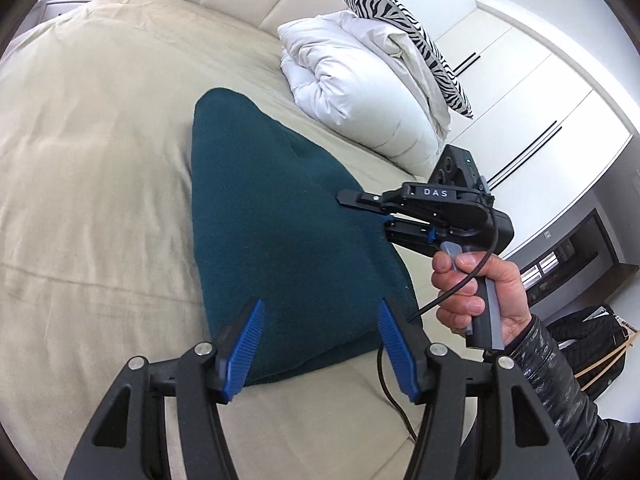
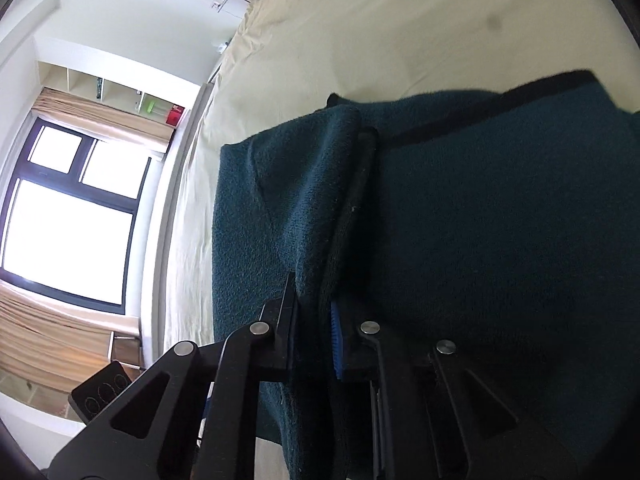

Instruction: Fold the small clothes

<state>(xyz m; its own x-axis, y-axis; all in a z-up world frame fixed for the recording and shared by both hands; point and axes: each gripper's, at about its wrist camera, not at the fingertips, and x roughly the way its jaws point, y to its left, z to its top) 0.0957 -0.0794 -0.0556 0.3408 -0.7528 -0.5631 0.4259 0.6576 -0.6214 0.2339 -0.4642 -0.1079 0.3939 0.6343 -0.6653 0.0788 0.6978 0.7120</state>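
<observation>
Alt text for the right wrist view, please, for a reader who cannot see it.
The right gripper is shut on a raised fold of a dark teal fleece garment lying on a cream bedsheet. A bright window fills the left.

Daylit room, even and bright. Window (image 2: pixel 68 216) blown out to pure white in right wrist view. Soft shadows only on the bed (image 1: pixel 100 160). Heavy fisheye bending plus dark vignette at corners. Fingers (image 2: pixel 292 320) close to the lens are dark and slightly soft; left view is sharp.
</observation>
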